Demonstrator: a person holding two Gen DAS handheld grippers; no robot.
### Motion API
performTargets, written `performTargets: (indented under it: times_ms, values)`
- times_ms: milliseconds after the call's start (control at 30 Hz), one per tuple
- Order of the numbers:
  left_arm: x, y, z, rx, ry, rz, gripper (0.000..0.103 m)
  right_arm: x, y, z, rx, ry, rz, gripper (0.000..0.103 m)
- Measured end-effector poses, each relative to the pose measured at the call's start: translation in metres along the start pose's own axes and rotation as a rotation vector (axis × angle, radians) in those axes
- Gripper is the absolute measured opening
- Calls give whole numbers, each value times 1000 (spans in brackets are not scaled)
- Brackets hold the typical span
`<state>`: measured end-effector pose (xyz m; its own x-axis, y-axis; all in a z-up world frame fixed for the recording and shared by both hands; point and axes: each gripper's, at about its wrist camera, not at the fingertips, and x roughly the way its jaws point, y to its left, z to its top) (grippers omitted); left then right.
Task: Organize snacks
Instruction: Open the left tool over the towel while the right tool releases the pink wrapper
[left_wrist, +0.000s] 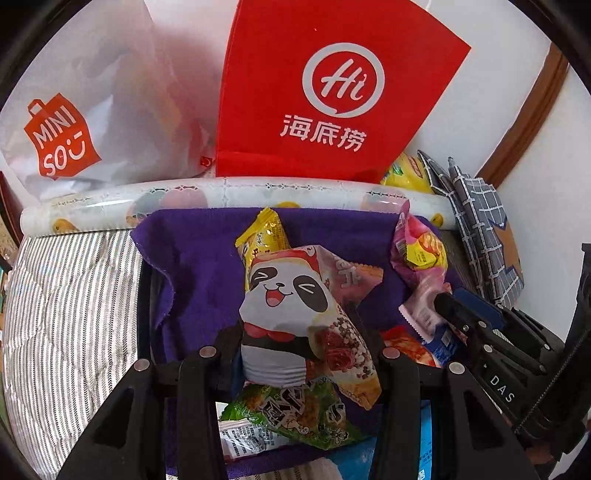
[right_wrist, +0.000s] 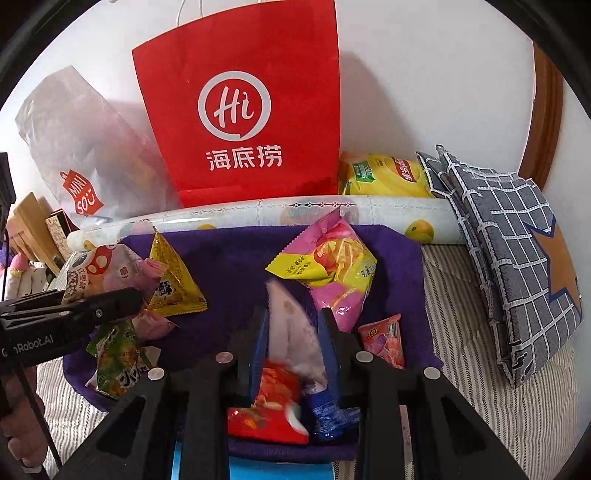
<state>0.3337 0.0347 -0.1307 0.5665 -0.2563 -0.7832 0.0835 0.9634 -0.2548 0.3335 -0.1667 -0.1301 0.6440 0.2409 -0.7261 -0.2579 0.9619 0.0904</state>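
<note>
Two grippers are at work over a purple towel (right_wrist: 229, 266) spread on a striped bed cover (left_wrist: 70, 295), and each is pinching a snack. The left gripper (left_wrist: 299, 354) is pressed together on a panda packet (left_wrist: 291, 314), a puffy, air-filled pouch held near its lower half. The right gripper (right_wrist: 293, 347) clamps a whitish packet (right_wrist: 291, 325), blurred, which stands upright between the blue-lined fingers (right_wrist: 260, 347).

These packets look light, soft and crinkly; the film is probably slippery and the contents easily crushed, so a gentle hold on the sealed edge or the flatter middle seems wisest. The yellow triangular packet (right_wrist: 173, 284) has stiff seams that would offer a firm hold. The pink-and-yellow bag (right_wrist: 332, 273) lies flat at the towel's far side, a small orange-pink sachet (right_wrist: 384, 339) nearer, a green packet (right_wrist: 118, 362) at the left edge, and a red packet (right_wrist: 266, 410) below the right gripper's jaws.

Behind a fruit-printed roll (right_wrist: 295, 212), a red paper bag (right_wrist: 240, 110) reads "Hi" and "海底捞"; a white plastic bag (left_wrist: 92, 110) reads "MINISO". A yellow chip bag (right_wrist: 380, 175) sits beside a checked cushion (right_wrist: 517, 258). The grippers bear "DAS" and "Robot.AI".
</note>
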Motion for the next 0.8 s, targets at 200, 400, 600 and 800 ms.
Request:
performTargets:
  times_ms: [200,400,600,800]
  values:
    - [3,0,-3,-2,9,2,45,-2,-1,0,-1,0,-9,28]
    - [2,2,-7,-8,23,13,45,-6,-2,-2,5,4,-15,28]
    - [-5,2,-8,-8,34,10,52,-17,0,-3,3,-10,-25,28]
    - [-22,-2,-11,6,9,12,69,-35,3,-2,0,-34,-39,29]
